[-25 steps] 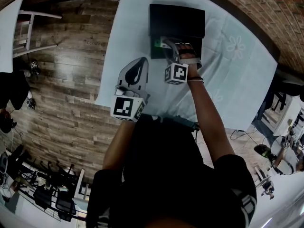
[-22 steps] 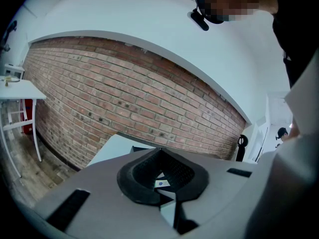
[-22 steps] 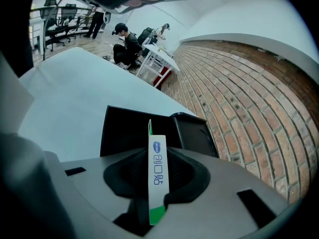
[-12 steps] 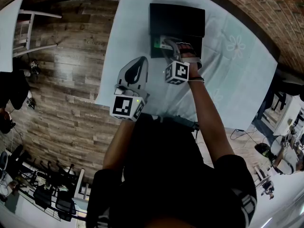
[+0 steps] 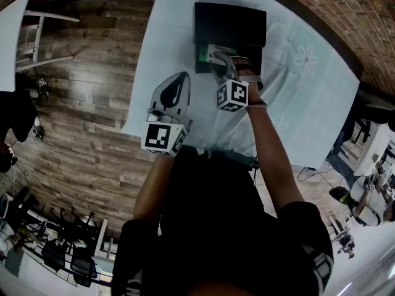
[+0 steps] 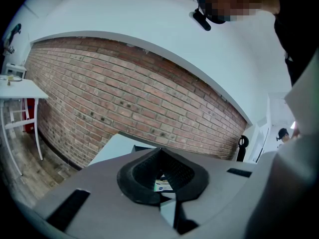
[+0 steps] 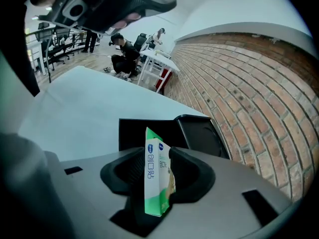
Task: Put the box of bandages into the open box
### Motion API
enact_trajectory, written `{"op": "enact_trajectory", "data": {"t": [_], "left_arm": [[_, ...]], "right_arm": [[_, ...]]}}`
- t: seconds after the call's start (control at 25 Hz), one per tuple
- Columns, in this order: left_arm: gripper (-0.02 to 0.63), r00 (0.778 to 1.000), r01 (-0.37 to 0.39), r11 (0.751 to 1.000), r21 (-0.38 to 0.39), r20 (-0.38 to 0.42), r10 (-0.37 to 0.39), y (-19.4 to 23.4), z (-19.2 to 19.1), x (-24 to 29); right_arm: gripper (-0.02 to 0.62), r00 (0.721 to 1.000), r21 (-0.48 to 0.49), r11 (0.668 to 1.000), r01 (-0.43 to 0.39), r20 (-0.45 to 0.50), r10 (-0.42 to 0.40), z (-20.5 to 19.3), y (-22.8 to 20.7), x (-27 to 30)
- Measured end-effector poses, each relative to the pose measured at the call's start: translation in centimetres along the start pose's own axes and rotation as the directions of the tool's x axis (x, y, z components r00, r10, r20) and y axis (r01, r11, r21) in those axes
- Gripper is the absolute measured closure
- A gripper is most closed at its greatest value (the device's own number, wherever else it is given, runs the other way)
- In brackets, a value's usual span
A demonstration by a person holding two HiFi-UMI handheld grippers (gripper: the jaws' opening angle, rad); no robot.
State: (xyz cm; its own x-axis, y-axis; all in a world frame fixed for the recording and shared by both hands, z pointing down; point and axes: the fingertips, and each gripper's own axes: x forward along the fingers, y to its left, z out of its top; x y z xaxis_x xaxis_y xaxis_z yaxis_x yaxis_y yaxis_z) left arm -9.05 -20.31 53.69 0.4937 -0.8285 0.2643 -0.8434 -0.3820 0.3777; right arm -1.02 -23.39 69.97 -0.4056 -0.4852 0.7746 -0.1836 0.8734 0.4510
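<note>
Right claw (image 7: 157, 156) tilts down over the counter (image 5: 308, 103); its jaws have just been opening and now stand wide. Just beyond its tips lies the black open box (image 5: 229, 23). The green-and-white box of bandages (image 7: 155, 183) stands loosely between the jaws, apparently released into it; only withdrawing seems left. Left claw (image 5: 182, 79), closed and empty, hangs beside.

Jaws of right gripper (image 7: 158, 176) wider apart
</note>
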Motion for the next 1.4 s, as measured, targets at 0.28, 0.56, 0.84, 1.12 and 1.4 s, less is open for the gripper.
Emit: {"op": "enact_trajectory", "data": {"t": [0.28,0.56,0.84,1.12,1.4], "left_arm": [[0.574,1.0,0.007,1.0,-0.002,-0.001,-0.007,-0.9,-0.6,-0.5],[0.574,1.0,0.016,1.0,0.018,0.004,-0.016,-2.0,-0.3,-1.3],[0.574,1.0,0.021,0.999,0.034,0.013,-0.022,-3.4,-0.2,-2.6],[0.574,0.998,0.041,0.997,0.062,0.036,-0.044,-6.5,0.4,-3.5],[0.574,0.998,0.035,0.996,0.08,0.05,-0.039,-9.8,0.2,-5.4]], "right_arm": [[0.42,1.0,0.014,1.0,0.006,0.016,-0.006,0.1,0.5,-1.1],[0.43,0.999,0.055,0.998,0.023,0.042,-0.025,0.5,0.7,-2.6],[0.538,0.988,0.164,0.981,0.105,0.092,-0.121,1.1,0.3,-5.8],[0.552,0.963,0.355,0.921,0.161,0.146,-0.225,1.0,0.4,-11.0],[0.558,0.936,0.655,0.748,0.106,0.188,-0.297,0.0,1.3,-16.5]]}}
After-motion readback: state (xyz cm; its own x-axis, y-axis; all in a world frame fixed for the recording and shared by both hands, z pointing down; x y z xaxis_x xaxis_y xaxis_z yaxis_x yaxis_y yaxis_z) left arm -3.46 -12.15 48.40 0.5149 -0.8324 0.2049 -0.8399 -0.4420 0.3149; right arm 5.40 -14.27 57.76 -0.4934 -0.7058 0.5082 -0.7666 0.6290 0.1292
